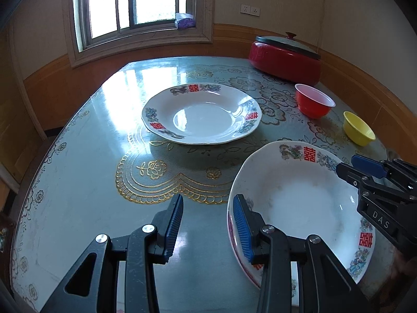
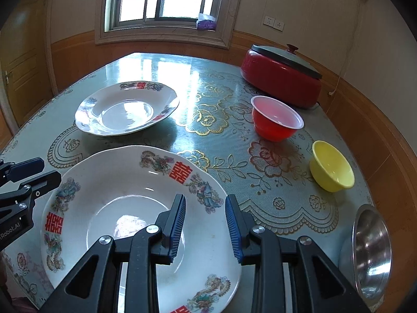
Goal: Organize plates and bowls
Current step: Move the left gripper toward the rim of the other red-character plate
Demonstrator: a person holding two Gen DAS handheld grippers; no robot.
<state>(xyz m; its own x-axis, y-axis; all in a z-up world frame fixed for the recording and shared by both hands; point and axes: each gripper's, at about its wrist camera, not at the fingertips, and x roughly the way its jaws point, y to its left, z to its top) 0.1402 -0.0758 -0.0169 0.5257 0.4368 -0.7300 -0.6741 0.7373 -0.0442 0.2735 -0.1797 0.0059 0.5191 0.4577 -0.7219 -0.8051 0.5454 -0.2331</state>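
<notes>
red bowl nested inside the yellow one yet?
No: in the right wrist view the red bowl and the yellow bowl stand apart on the table.

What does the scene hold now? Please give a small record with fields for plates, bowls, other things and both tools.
near plate: white, below both tools
far plate: white, alone
bowls: red bowl, yellow bowl, steel bowl, all apart
other: red lidded pot
left tool: open, holds nothing
right tool: open, holds nothing
</notes>
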